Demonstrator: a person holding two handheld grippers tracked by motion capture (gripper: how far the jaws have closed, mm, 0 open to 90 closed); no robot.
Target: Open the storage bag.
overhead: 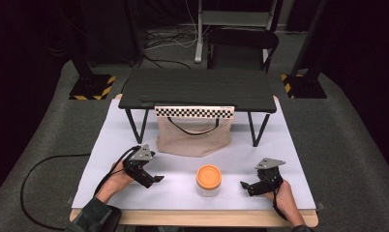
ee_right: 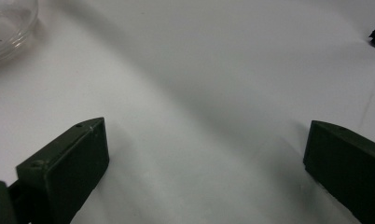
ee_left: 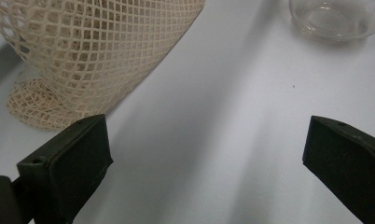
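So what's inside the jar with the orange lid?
The jar looks empty: its clear glass bottom in the left gripper view holds nothing. From above, the orange lid covers the inside, so the upper part stays hidden.

Grey carpet (overhead: 347, 145), dark rm, chair (overhead: 243, 46)

My left claw (overhead: 154, 180) and right claw (overhead: 246, 185) are black, each with two blocky jaws bearing small screw holes, a grey three-cornered plate on top, a trailing black cable, and my dark green sleeve (overhead: 97, 216).
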